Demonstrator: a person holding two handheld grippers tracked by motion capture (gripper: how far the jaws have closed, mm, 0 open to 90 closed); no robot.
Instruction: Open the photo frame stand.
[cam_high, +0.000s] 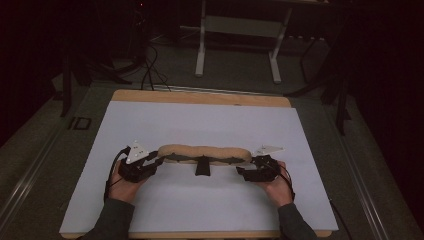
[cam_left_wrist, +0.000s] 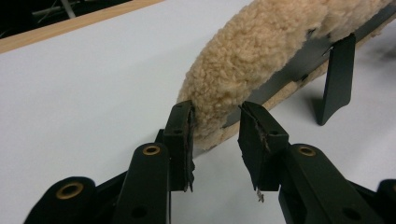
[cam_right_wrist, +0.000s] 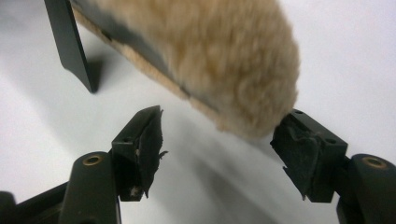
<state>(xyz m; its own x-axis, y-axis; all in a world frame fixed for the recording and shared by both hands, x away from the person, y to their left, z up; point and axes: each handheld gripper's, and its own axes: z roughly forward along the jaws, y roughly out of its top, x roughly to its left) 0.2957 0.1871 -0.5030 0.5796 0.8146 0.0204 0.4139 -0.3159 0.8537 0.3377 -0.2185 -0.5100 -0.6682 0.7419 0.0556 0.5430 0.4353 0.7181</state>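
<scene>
A long tan fleece pad (cam_high: 205, 151) with a dark strip along its underside lies across the white board (cam_high: 200, 120). A black tab (cam_high: 202, 167) stands under its middle. My left gripper (cam_high: 156, 162) is at the pad's left end. In the left gripper view the jaws (cam_left_wrist: 215, 140) are open astride the fleece tip (cam_left_wrist: 252, 51), the left pad touching it, and the black tab (cam_left_wrist: 336, 79) stands beyond. My right gripper (cam_high: 243, 171) is at the right end. Its jaws (cam_right_wrist: 219, 149) are wide open, and the fleece end (cam_right_wrist: 210, 46) sits just off the right pad.
The white board covers a wooden table whose edge (cam_high: 200, 96) shows at the back. Beyond it stand a white table frame (cam_high: 240, 45) and cables (cam_high: 150, 70) on a dark floor. The board in front of and behind the pad is bare.
</scene>
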